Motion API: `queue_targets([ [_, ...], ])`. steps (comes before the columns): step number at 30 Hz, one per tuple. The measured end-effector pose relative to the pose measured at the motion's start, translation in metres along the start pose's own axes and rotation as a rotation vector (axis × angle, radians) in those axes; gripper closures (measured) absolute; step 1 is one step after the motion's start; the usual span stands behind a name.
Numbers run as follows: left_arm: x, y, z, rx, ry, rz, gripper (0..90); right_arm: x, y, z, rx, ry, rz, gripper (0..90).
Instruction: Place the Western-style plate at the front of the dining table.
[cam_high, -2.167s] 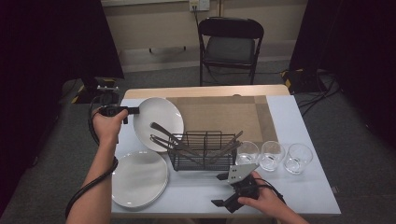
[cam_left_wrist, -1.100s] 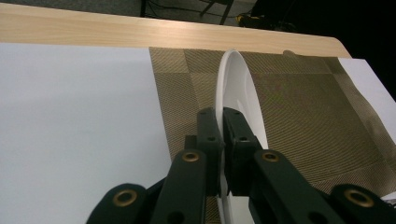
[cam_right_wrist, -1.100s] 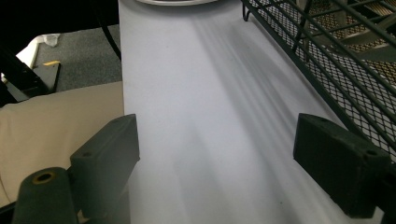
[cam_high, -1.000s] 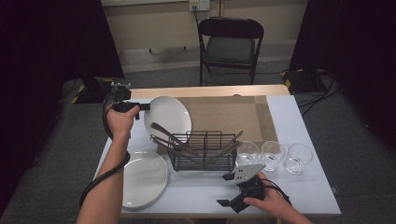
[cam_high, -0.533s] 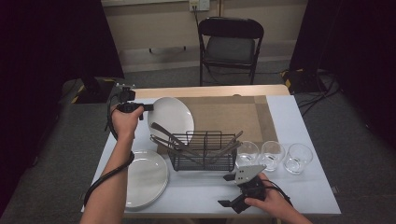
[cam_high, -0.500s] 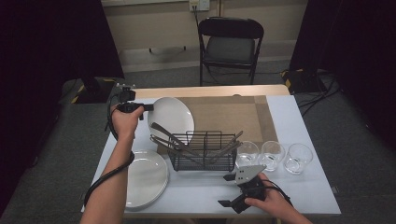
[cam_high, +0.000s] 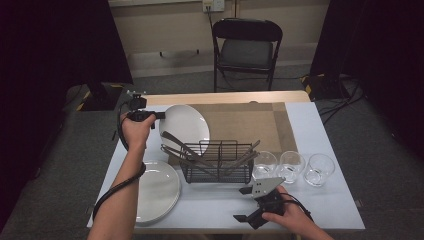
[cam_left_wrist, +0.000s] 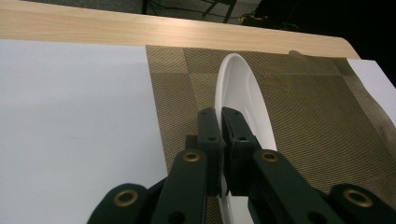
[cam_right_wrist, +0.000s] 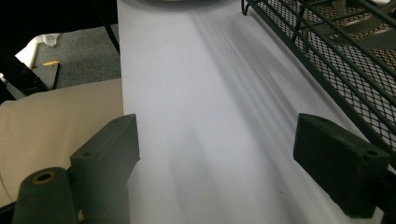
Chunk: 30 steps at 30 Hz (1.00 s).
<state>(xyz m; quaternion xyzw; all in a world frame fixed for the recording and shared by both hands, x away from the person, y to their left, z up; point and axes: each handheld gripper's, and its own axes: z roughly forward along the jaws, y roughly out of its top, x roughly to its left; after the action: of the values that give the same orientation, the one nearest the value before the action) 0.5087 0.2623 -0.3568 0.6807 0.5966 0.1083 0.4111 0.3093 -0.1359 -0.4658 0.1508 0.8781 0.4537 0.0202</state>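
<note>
A white plate (cam_high: 186, 125) is gripped by its left rim, with my left gripper (cam_high: 159, 115) shut on it. It hangs over the left part of the brown placemat (cam_high: 250, 122), just behind the black wire rack (cam_high: 216, 164). In the left gripper view the jaws (cam_left_wrist: 222, 135) pinch the plate's (cam_left_wrist: 243, 93) edge, which runs away from the camera. My right gripper (cam_high: 241, 204) rests at the table's front edge with its jaws wide apart. In the right gripper view nothing lies between them (cam_right_wrist: 215, 140), just white tabletop, and the rack's mesh (cam_right_wrist: 336, 60) is at the right.
Utensils lean in the rack. A stack of white plates (cam_high: 157, 190) lies at the front left. Three clear glasses (cam_high: 264, 164) (cam_high: 292, 165) (cam_high: 319, 169) stand in a row right of the rack. A black folding chair (cam_high: 247, 50) stands behind the table.
The left hand has carried the plate to the right and a little farther back, from the table's left edge onto the placemat. The right gripper has stayed where it was.
</note>
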Motion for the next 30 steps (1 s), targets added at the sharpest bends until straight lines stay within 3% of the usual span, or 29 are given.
queue_targets([
  [30, 0.012, -0.013, 0.009, -0.005, 0.039, -0.033, 86.6, 0.001, -0.002, 0.004, 0.002, 0.013, 0.001, 13.5],
])
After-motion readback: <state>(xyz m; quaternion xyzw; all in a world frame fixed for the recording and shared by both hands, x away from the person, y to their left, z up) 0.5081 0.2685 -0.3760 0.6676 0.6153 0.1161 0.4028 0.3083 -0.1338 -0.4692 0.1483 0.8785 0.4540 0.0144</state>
